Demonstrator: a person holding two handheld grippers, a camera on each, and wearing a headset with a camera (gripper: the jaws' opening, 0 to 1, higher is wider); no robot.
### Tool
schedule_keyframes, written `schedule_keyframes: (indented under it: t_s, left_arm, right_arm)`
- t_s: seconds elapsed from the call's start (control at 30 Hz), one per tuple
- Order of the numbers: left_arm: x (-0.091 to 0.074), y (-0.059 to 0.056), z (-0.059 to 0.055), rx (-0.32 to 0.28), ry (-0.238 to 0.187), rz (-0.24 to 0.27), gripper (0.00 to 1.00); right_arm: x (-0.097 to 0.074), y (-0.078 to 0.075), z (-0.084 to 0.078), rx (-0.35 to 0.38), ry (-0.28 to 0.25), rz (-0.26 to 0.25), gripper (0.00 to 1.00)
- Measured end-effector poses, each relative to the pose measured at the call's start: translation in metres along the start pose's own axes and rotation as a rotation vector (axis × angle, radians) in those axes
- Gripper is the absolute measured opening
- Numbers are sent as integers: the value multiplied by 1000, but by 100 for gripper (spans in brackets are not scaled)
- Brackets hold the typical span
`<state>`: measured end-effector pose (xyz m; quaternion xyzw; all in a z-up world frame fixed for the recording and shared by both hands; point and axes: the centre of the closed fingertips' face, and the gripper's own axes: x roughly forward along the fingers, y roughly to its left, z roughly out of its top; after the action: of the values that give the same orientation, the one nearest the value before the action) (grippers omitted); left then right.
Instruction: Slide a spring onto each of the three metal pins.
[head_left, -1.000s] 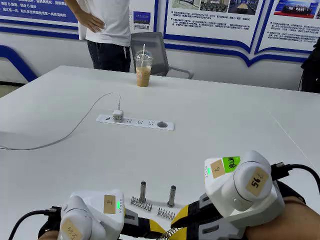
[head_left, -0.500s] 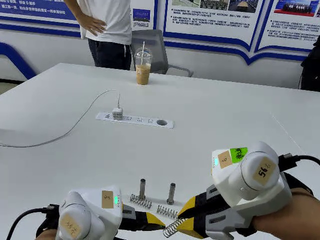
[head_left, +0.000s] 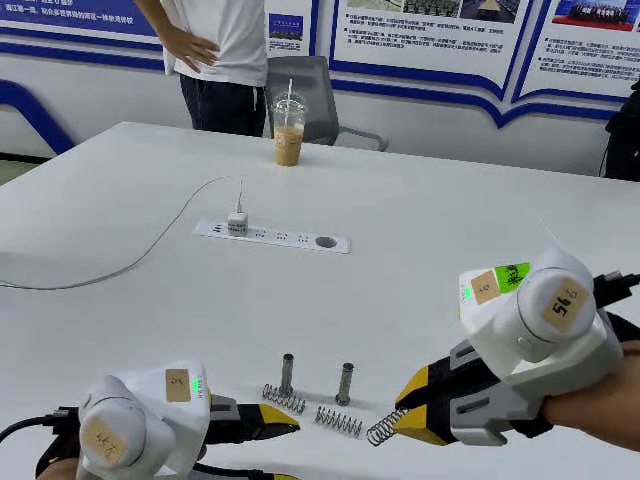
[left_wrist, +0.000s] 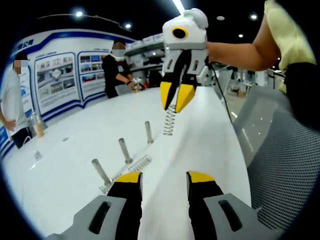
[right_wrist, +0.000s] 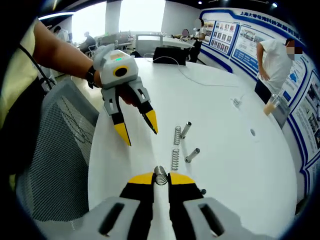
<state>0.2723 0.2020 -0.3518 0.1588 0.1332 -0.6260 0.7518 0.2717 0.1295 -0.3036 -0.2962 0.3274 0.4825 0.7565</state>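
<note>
Above the near edge of the white table (head_left: 450, 250), the right gripper (head_left: 403, 420) slants downward, clamped on one coiled steel spring (head_left: 383, 428). The left gripper (left_wrist: 162, 176) hovers with jaws apart. Three upright grey metal pins (left_wrist: 125, 150) stand there; two loose springs (head_left: 338, 421) lie beside them.

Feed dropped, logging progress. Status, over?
Right gripper shut on a spring. Left gripper open, empty. Three pins bare, two loose springs lying beside them. Nothing in the way.

We see our left gripper (left_wrist: 164, 176), fingers (left_wrist: 127, 181) apart; the right gripper (left_wrist: 174, 107) pinches a spring (left_wrist: 170, 122) near three upright pins (left_wrist: 125, 150).
</note>
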Motion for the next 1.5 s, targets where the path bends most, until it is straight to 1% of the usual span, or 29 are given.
schedule_keyframes:
  t_s: [0.1,0.2,0.53,0.67,0.8,0.93,1.1,1.27,1.5]
  left_arm:
    - [-3,4,-1,-10,-1,19,38]
    - [-6,8,-3,-24,-3,37,40]
    - [-14,14,-9,-49,-1,73,43]
    - [-15,15,-10,-53,-1,80,44]
    - [-16,15,-11,-58,2,85,45]
    - [-17,15,-12,-62,2,87,46]
    - [-17,14,-13,-63,2,87,46]
    - [-18,15,-13,-65,2,90,46]
    - [-19,15,-13,-67,3,91,46]
  right_arm:
    - [-5,-7,-3,-1,15,-8,12]
    - [-10,-15,-7,-4,42,-16,12]
    - [-18,-36,-16,-20,105,-29,12]
    - [-22,-43,-17,-29,129,-32,12]
    - [-25,-53,-21,-44,167,-38,12]
    - [-24,-62,-22,-54,194,-37,12]
    - [-20,-68,-26,-72,236,-27,12]
    - [-14,-72,-33,-98,294,-13,12]
    - [-8,-73,-35,-108,318,4,12]
